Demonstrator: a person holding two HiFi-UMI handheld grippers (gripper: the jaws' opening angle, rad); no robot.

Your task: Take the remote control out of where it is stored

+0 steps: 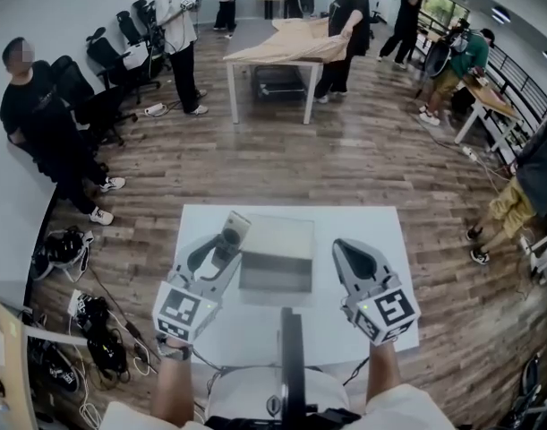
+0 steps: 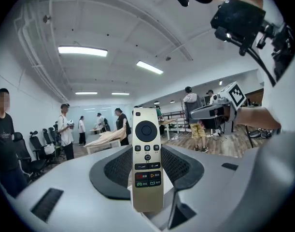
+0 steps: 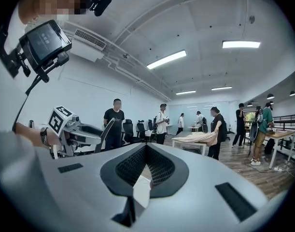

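A gold remote control [image 2: 147, 163] with dark buttons stands upright between the jaws of my left gripper [image 2: 148, 151], which is shut on its lower half. In the head view the remote [image 1: 235, 229] is held up just left of the grey open box [image 1: 275, 253] on the white table [image 1: 380, 231], with the left gripper [image 1: 225, 243] tilted toward the box. My right gripper [image 1: 346, 249] hovers at the box's right side. Its jaws meet at the tips [image 3: 146, 148] and hold nothing.
The box sits mid-table with bare tabletop around it. Cables and bags [image 1: 85, 325] lie on the wooden floor at the left. Several people stand farther off, two at a table with a tan cloth [image 1: 286, 43]. Office chairs [image 1: 121, 47] line the left wall.
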